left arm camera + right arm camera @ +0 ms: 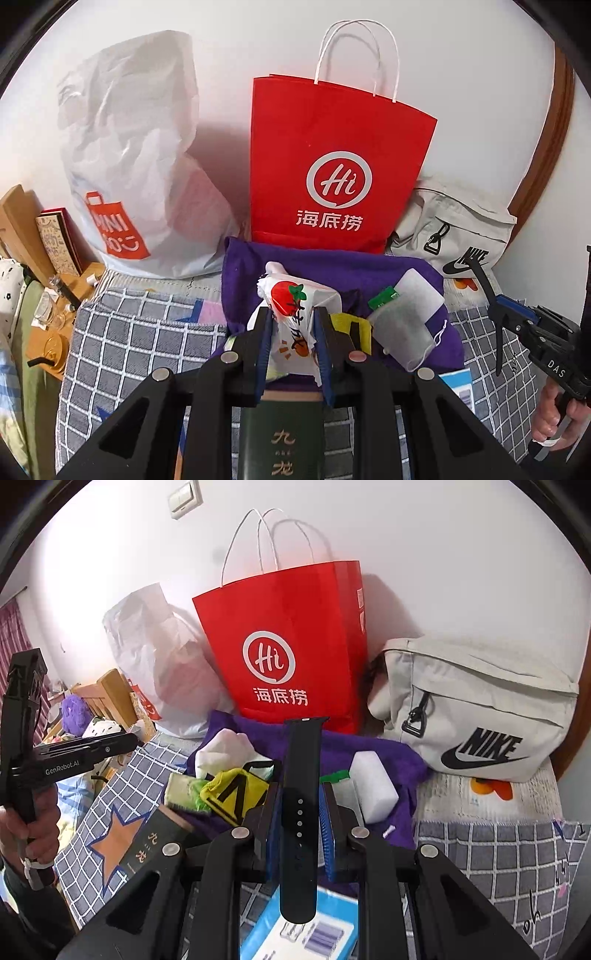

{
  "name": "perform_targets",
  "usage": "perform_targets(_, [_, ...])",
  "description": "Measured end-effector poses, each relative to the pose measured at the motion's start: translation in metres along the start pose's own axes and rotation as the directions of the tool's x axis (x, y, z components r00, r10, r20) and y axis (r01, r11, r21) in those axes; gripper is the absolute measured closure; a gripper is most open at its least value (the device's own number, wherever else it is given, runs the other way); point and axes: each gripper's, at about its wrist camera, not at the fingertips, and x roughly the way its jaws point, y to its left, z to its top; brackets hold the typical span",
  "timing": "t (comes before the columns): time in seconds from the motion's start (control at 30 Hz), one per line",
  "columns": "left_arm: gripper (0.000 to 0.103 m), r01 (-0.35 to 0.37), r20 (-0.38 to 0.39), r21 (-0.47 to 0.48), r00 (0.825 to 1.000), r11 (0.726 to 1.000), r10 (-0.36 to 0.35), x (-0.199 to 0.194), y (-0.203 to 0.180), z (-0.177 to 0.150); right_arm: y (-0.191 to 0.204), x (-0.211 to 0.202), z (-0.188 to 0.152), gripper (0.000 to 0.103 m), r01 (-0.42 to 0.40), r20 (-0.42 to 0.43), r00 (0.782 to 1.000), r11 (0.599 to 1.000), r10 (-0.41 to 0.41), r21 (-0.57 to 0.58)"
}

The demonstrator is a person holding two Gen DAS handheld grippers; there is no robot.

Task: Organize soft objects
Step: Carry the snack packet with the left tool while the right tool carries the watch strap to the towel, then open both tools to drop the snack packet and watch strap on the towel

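My left gripper (291,317) is shut on a crumpled white plastic packet with a strawberry print (290,317), held above a purple cloth (332,266). My right gripper (299,794) is shut on a black watch strap (301,812), which stands upright between the fingers. On the purple cloth (369,746) lie a white sponge block (371,786), a yellow and black cloth (236,794), a white wad (221,751) and a clear bag with a green label (402,325). The right gripper also shows at the right edge of the left wrist view (491,291).
A red paper bag (332,162) stands against the wall, a white plastic shopping bag (140,166) to its left, a grey Nike bag (480,709) to its right. A dark green box (280,435) and a blue-white box (306,930) lie on the checked bedding (140,332).
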Motion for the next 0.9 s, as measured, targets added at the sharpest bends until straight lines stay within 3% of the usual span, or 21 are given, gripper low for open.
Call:
perform_targets(0.47, [0.081,0.027,-0.058,0.012,0.998,1.0,-0.026,0.055,-0.006,0.013,-0.015,0.049,0.006,0.083,-0.018,-0.047,0.999,0.999,0.019,0.03])
perform_targets(0.9, [0.08,0.042,-0.167,-0.008,0.985,0.999,-0.043,0.11,0.015,0.001,-0.026,0.106,-0.01,0.083,-0.024,-0.185,0.982,0.999,0.027,0.023])
